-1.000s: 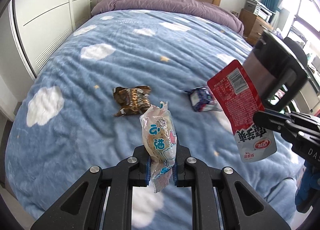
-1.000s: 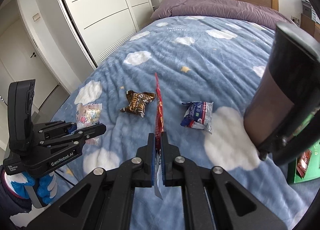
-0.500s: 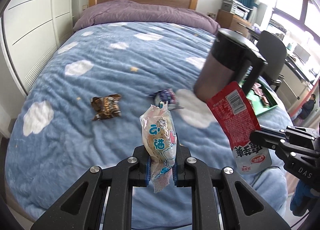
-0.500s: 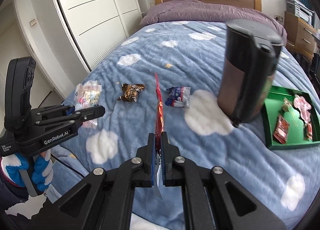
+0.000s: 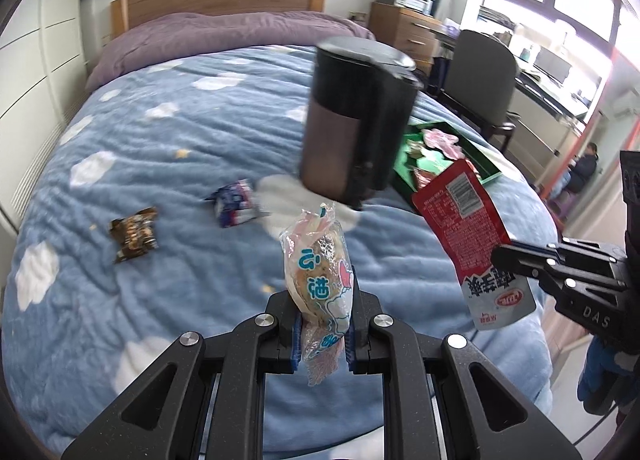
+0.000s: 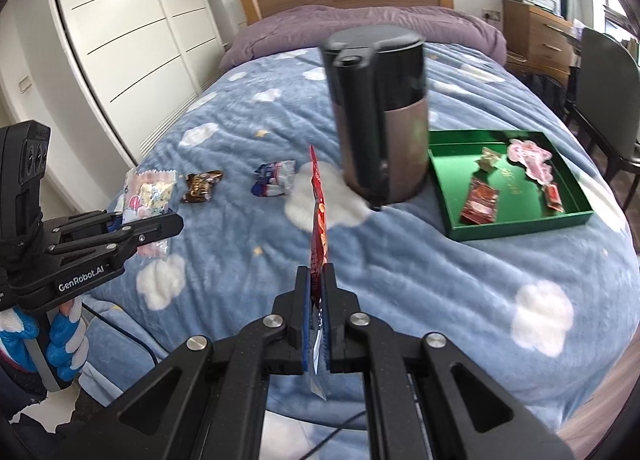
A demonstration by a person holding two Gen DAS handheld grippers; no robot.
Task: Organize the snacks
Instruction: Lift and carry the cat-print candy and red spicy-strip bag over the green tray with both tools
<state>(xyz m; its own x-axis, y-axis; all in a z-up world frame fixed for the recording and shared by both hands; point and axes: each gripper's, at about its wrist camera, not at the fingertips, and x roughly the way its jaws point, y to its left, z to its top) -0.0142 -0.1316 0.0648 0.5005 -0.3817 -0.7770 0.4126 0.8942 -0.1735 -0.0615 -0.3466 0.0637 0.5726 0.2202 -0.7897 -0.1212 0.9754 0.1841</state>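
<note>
Left gripper (image 5: pixel 322 324): clamped on pastry packet (image 5: pixel 318 280), held above bed (image 5: pixel 180 148), left of jug (image 6: pixel 378 116).
Brown packet (image 6: pixel 200 185): on bed, left of jug.
Blue packet (image 6: pixel 275 178): on bed, just left of jug.
Right gripper (image 6: pixel 319 306): pinching red packet (image 6: pixel 318 228), in front of jug.
Green tray (image 6: pixel 516 226): just right of jug, holding snacks.

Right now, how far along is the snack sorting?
Done: several packets already lie in the green tray. In hand: the left gripper is shut on a pastel snack pack, and the right gripper is shut on a red pouch, both above the bed, not yet at the tray. Left: a brown packet and a blue-white packet on the blanket.
</note>
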